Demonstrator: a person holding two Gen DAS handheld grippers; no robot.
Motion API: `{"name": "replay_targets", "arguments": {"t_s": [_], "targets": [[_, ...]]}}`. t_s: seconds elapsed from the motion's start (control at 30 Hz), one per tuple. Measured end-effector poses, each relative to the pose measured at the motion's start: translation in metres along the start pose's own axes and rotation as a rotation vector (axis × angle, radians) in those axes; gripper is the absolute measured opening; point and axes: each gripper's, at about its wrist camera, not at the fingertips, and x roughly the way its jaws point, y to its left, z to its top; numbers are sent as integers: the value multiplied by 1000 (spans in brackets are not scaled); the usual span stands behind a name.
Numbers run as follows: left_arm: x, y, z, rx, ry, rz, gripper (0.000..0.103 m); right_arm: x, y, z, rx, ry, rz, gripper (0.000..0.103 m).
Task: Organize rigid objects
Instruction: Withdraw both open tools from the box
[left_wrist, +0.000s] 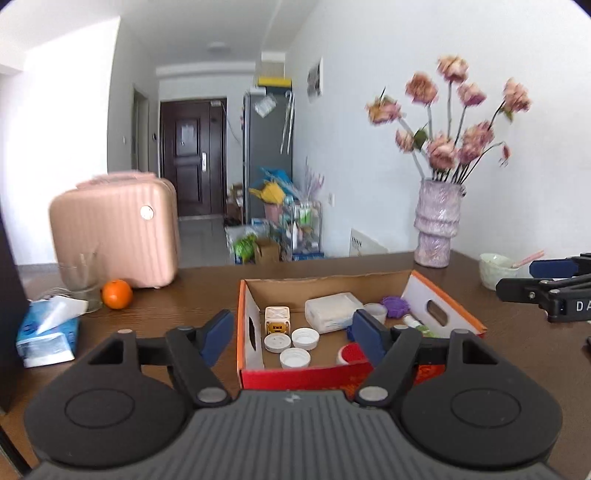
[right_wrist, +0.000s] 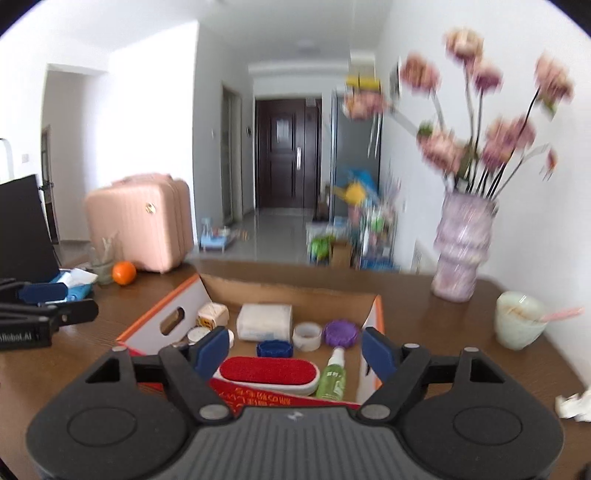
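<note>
One cardboard box with orange-edged side flaps sits on the brown table, in the centre of both views. The left gripper hangs at the lower centre of the left wrist view, its jaws spread wide with nothing between them, over the near red wall of the box. The right gripper hangs likewise at the lower centre of the right wrist view, jaws wide apart and empty.

Inside the box, the left view shows three white caps clustered together at the near left, with one small yellow-faced cube toy just behind them. One white rectangular case lies toward the back. One purple round lid sits right of one tape roll, and one dark blue lid lies in front of the case. Nearest the right camera lie one red-topped brush and, just beside it on the right, one green spray bottle.

Outside the box, one orange rests at the left of the frame near one tissue pack and one pink suitcase. One vase of flowers stands at the right, with one pale cup farther right.
</note>
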Motion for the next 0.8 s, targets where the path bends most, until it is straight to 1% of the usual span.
{"name": "replay_targets", "arguments": {"t_s": [0.1, 0.2, 0.3, 0.37, 0.4, 0.47, 0.53, 0.57, 0.67, 0.73, 0.8], "targets": [[-38, -9, -10, 21, -42, 22, 77, -42, 7, -13, -26, -80, -15, 81], [-75, -16, -21, 28, -78, 31, 81, -79, 15, -29, -15, -132, -21, 82], [-115, -23, -36, 17, -114, 33, 85, -114, 23, -47, -6, -169, -21, 85], [-140, -24, -46, 7, -123, 16, 88, -134, 28, -59, -1, -170, -11, 86], [-152, -23, -52, 0, -127, 1, 91, -144, 30, -65, 9, -168, -7, 86], [-172, -21, -62, -16, -126, -26, 93, -163, 34, -77, 23, -169, 0, 86], [-192, -18, -74, -21, -130, -33, 95, -181, 40, -88, 23, -174, 4, 87], [-201, -16, -80, -25, -132, -34, 99, -190, 43, -94, 22, -184, 5, 89], [-221, -16, -97, -21, -118, -14, 100, -210, 51, -112, 6, -196, -4, 90], [-230, -19, -107, -18, -108, 5, 101, -220, 57, -123, 15, -178, -8, 90], [-237, -23, -120, -33, -98, 18, 103, -229, 63, -135, 21, -173, 10, 90]]}}
